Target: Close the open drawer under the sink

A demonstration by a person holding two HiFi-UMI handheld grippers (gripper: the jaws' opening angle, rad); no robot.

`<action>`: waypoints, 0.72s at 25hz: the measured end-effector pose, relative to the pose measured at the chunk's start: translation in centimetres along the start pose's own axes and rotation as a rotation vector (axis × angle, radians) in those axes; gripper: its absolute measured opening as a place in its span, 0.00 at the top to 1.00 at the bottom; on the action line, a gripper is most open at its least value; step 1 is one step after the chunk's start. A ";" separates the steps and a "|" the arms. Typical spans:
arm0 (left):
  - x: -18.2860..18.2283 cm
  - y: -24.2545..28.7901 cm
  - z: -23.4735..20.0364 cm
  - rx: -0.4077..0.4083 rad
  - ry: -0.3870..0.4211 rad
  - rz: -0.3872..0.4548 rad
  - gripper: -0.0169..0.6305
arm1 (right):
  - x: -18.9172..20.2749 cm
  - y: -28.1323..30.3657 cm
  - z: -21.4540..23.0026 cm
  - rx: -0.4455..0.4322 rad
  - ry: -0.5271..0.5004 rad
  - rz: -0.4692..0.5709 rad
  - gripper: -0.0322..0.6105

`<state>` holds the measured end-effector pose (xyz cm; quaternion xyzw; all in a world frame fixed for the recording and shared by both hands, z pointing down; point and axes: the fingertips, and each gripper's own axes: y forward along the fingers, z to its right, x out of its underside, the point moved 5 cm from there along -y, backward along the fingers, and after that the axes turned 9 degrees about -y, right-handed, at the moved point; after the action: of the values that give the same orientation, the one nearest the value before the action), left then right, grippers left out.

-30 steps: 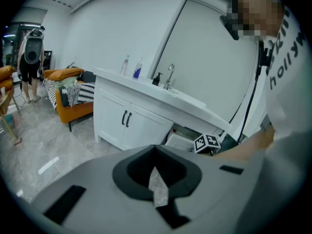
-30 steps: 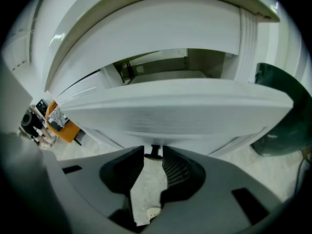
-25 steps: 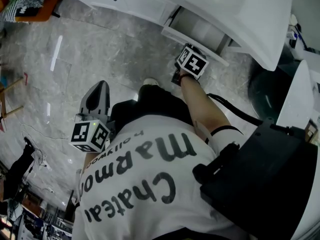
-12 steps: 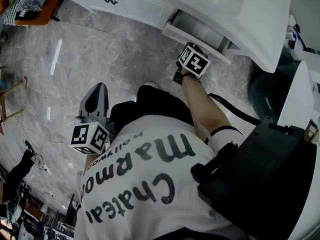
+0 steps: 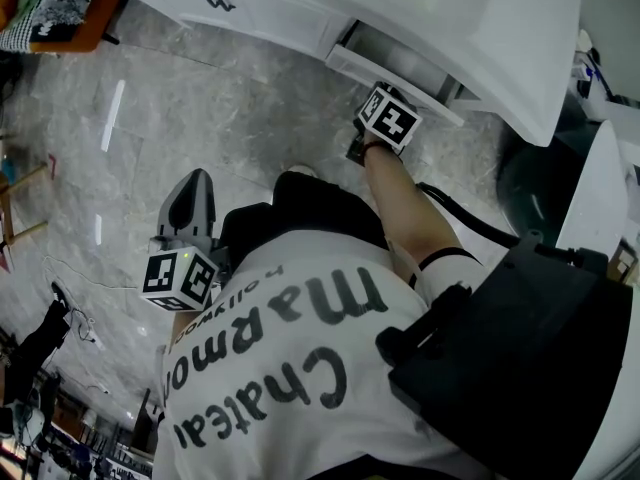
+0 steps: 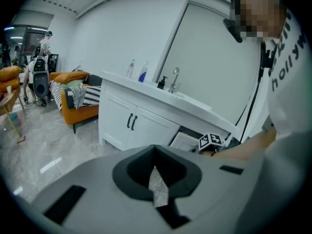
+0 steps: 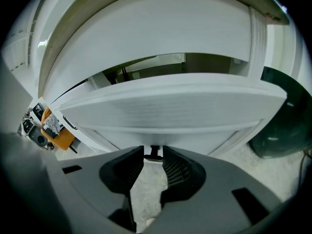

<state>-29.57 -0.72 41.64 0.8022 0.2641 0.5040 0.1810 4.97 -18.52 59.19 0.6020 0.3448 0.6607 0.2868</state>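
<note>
Held the right gripper (image 7: 154,165) with jaws closed on the small dark drawer handle (image 7: 155,152) of the white drawer (image 7: 170,111), found partly pulled out of the vanity cabinet (image 5: 250,8) under the countertop's edge. Held the left gripper (image 6: 155,172) over the marble floor (image 5: 250,118), jaws together, empty, well apart from the drawer.

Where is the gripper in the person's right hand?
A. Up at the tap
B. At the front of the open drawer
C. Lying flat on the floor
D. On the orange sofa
B: the right gripper view shows the right gripper with its jaw tips against the white front of the open drawer, closed around its small handle.
</note>
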 end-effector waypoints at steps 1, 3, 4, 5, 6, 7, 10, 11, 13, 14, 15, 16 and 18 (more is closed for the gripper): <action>0.0 -0.1 0.0 -0.003 0.000 -0.003 0.96 | 0.0 0.0 0.0 0.002 0.002 -0.003 0.75; 0.0 -0.3 -0.1 -0.009 0.000 -0.009 0.96 | 0.1 0.1 -0.1 0.002 0.007 -0.008 0.75; 0.1 -0.3 0.0 -0.012 -0.002 -0.012 0.96 | 0.1 0.2 -0.1 0.000 0.006 -0.009 0.75; 0.2 -0.3 0.0 -0.013 -0.005 -0.016 0.96 | 0.1 0.2 -0.1 -0.001 0.004 -0.008 0.75; 0.3 -0.4 0.1 -0.013 -0.007 -0.020 0.96 | 0.0 0.3 0.0 -0.002 0.003 -0.008 0.75; 0.3 -0.4 0.1 -0.013 -0.006 -0.025 0.96 | 0.0 0.3 0.0 -0.002 0.003 -0.006 0.75; 0.4 -0.5 0.3 -0.015 0.001 -0.036 0.96 | -0.2 0.3 0.1 0.003 0.005 -0.003 0.75; 0.4 -0.5 0.2 -0.016 0.001 -0.038 0.96 | -0.3 0.4 0.1 0.004 0.004 -0.001 0.75; 0.4 -0.5 0.1 -0.018 0.002 -0.039 0.96 | -0.3 0.4 0.1 0.005 0.001 0.007 0.75; 0.5 -0.5 0.0 -0.020 0.003 -0.039 0.96 | -0.3 0.5 0.1 0.005 0.001 0.012 0.75; 0.5 -0.5 -0.1 -0.021 0.003 -0.038 0.96 | -0.3 0.5 0.1 0.005 0.000 0.017 0.75; 0.5 -0.5 -0.2 -0.022 0.003 -0.036 0.96 | -0.3 0.5 0.1 0.005 0.000 0.021 0.75; 0.6 -0.3 -0.4 -0.022 0.002 -0.032 0.96 | -0.2 0.5 0.0 0.008 0.004 0.027 0.75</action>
<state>-29.81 -0.08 42.04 0.7954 0.2714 0.5046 0.1977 5.03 -19.01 59.50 0.6064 0.3398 0.6643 0.2749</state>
